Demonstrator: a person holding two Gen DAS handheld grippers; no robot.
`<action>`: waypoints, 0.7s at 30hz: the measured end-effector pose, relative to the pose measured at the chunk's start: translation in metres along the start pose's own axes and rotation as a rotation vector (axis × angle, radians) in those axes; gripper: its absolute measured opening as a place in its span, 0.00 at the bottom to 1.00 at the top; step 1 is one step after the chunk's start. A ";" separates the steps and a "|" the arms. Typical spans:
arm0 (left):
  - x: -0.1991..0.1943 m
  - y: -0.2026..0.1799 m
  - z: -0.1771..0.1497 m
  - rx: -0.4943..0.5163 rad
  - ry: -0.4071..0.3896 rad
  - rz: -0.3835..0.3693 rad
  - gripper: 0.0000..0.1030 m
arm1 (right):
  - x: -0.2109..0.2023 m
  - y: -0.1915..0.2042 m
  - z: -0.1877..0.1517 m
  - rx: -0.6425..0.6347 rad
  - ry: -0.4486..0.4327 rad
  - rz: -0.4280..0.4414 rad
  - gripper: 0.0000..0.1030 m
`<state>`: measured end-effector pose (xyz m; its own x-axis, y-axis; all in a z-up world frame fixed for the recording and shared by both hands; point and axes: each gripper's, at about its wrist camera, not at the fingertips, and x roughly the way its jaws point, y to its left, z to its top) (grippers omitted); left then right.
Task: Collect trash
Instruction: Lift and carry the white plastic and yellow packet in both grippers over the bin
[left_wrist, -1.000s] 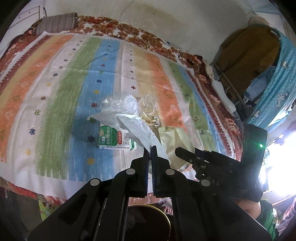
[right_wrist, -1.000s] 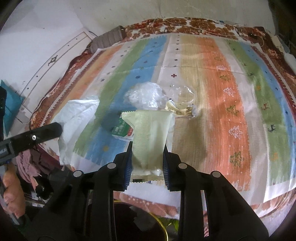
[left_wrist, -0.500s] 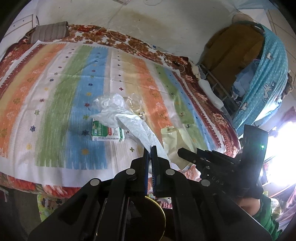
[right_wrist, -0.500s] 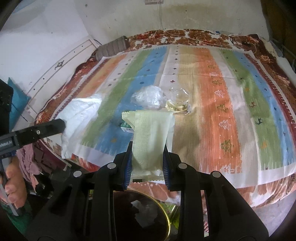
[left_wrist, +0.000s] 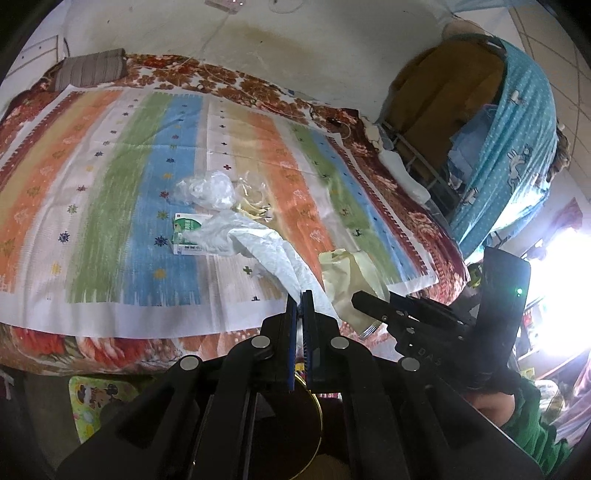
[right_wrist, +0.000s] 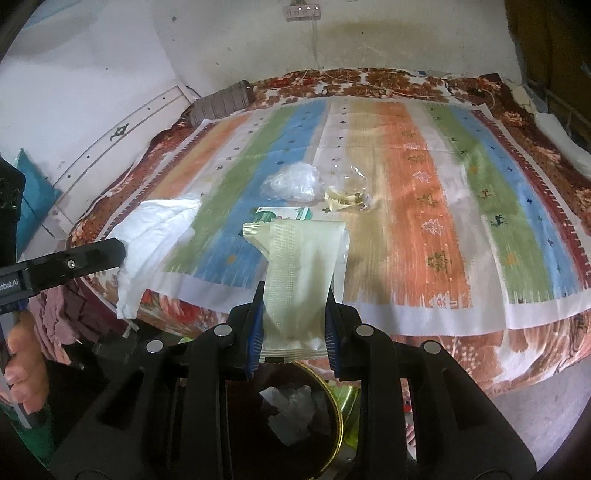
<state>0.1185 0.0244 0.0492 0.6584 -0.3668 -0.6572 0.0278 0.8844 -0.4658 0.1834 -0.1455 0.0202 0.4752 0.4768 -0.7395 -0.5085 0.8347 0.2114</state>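
Observation:
My left gripper (left_wrist: 302, 295) is shut on a crumpled white sheet (left_wrist: 266, 251) that trails up from its tips over the bed's near edge. A pale yellow packet (right_wrist: 303, 266) hangs upright between the pads of my right gripper (right_wrist: 293, 299), which is shut on it. Below both grippers stands a dark round bin with a gold rim (right_wrist: 338, 413), with crumpled plastic inside. On the striped bedspread (right_wrist: 424, 236) lie a green and white box (left_wrist: 188, 232), a ball of clear plastic (left_wrist: 207, 188) and yellowish wrapper scraps (left_wrist: 251, 206). The right wrist view shows the left gripper (right_wrist: 110, 251) with the white sheet (right_wrist: 155, 236).
A grey striped pillow (left_wrist: 88, 70) lies at the bed's far corner by the wall. A rack draped in blue cloth (left_wrist: 517, 129) stands to the right of the bed. A green patterned mat (left_wrist: 96, 395) is on the floor. A person's hand (right_wrist: 22, 362) holds the left gripper.
Both grippers have drawn back from the middle of the bed to past its near edge, carrying the white sheet and the yellow packet. The bin has come into view beneath them.

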 end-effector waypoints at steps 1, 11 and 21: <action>-0.001 -0.001 -0.002 0.002 -0.001 0.000 0.02 | -0.001 0.000 -0.002 0.002 0.001 0.001 0.25; 0.001 -0.005 -0.038 -0.020 0.027 0.053 0.02 | -0.008 0.004 -0.034 -0.006 0.035 -0.035 0.26; 0.007 -0.010 -0.073 -0.027 0.105 0.053 0.02 | 0.003 0.006 -0.068 0.015 0.123 -0.036 0.26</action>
<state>0.0683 -0.0085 0.0061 0.5763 -0.3489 -0.7390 -0.0264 0.8959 -0.4435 0.1332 -0.1579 -0.0242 0.4008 0.4097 -0.8195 -0.4816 0.8551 0.1920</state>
